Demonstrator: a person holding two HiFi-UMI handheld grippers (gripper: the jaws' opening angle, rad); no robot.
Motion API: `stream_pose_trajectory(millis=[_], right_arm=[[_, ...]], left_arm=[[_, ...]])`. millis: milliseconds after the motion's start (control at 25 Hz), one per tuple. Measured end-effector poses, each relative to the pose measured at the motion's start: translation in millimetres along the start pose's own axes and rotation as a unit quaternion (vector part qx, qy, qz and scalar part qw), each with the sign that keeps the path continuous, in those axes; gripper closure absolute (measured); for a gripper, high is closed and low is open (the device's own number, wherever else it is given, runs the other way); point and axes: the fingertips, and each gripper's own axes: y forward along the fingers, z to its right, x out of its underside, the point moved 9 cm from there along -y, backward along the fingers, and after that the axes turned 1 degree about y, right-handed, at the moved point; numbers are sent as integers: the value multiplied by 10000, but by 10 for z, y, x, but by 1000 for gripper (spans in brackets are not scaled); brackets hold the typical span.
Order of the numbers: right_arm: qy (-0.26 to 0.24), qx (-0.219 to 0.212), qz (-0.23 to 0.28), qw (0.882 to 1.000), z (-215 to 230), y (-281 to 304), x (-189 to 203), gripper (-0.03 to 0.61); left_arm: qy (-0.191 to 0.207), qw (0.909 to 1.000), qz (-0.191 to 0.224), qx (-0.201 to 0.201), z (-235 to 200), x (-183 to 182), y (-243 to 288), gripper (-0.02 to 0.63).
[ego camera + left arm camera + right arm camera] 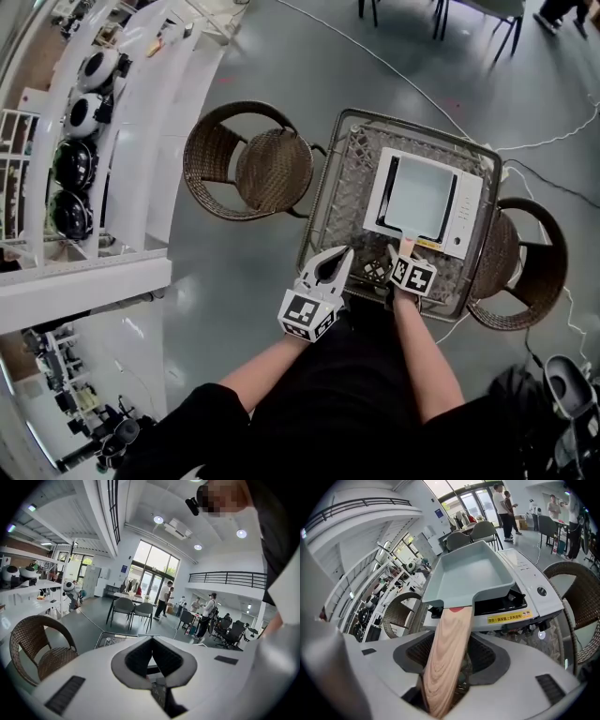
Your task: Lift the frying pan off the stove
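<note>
A square grey frying pan (419,197) (471,576) sits on a white single-burner stove (466,220) (536,597) on a wire-mesh table (319,211). Its wooden handle (409,246) (450,653) points toward me. My right gripper (405,257) (451,645) is open, with the handle lying between its jaws and the pads standing off it. My left gripper (336,262) (151,640) hovers at the table's near left corner, shut and holding nothing, pointing out across the room.
Wicker chairs stand left (248,159) and right (525,272) of the table. White shelving with round helmet-like heads (80,122) runs along the left. Cables (553,141) trail over the grey floor. People stand far off by the windows (164,599).
</note>
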Motion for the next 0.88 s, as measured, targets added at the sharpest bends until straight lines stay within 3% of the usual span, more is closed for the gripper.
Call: stream_pose_trajectory(millis=[360,880], right_arm=[[258,-144,-230,9993,32,70,-13,423],[501,-127,-254,9983,14,25,46,462]], left_arm=[[64,9998,-11,167,47,-44,34,603],[115,9995,-222,-201,-31,5,-45,603]])
